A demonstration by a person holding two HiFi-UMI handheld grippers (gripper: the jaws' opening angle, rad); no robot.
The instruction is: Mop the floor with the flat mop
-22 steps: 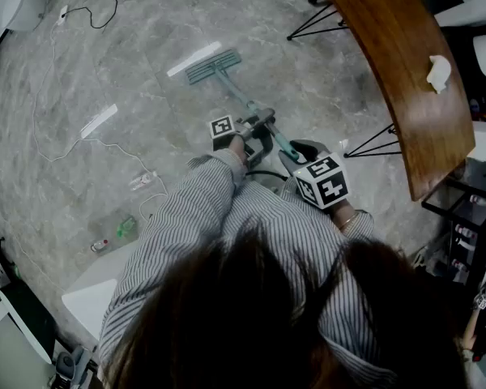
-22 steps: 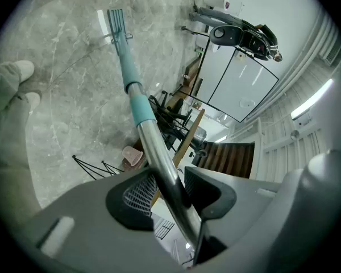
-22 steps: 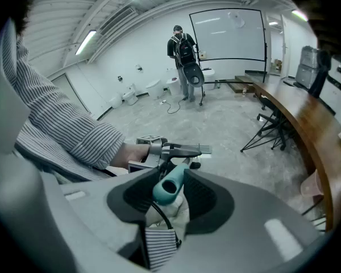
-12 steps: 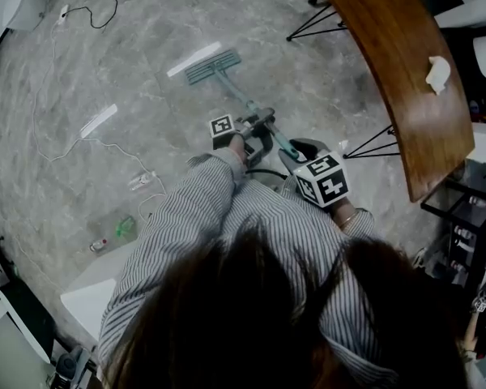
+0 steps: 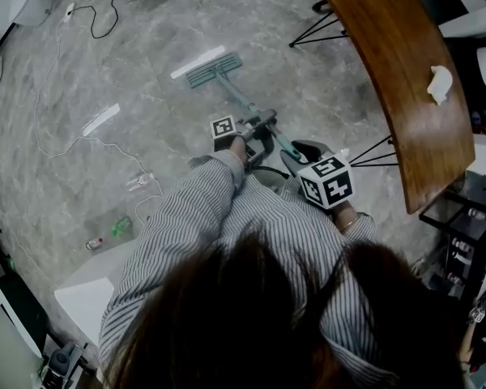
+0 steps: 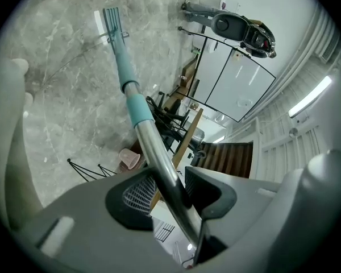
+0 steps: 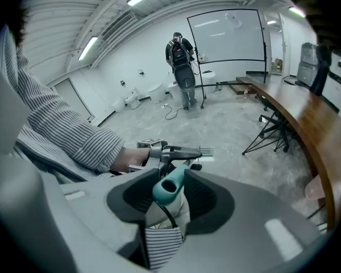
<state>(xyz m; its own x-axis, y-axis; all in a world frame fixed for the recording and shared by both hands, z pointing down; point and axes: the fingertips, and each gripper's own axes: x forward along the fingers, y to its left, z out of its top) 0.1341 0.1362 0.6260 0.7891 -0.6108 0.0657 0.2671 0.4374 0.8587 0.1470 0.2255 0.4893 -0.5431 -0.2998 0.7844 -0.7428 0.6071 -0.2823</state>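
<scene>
Head view: teal flat mop with steel pole (image 5: pixel 213 68) lays its head flat on the grey marble floor (image 5: pixel 146 160). Left tool (image 6: pixel 171 191) clamps the pole; right tool (image 7: pixel 170 195) clamps its teal handle end.

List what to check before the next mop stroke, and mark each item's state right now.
1. Left hand-held gripper shut on the mop pole: ok.
2. Right hand-held gripper shut on the teal handle end: ok.
3. Mop head flat on the floor: ok, as far as the head view shows.
4. White cable apart from the mop head, off to its left: ok.
5. Black table legs apart from the mop head, to its right: ok.
6. Mop pad damp enough: cannot tell.
</scene>
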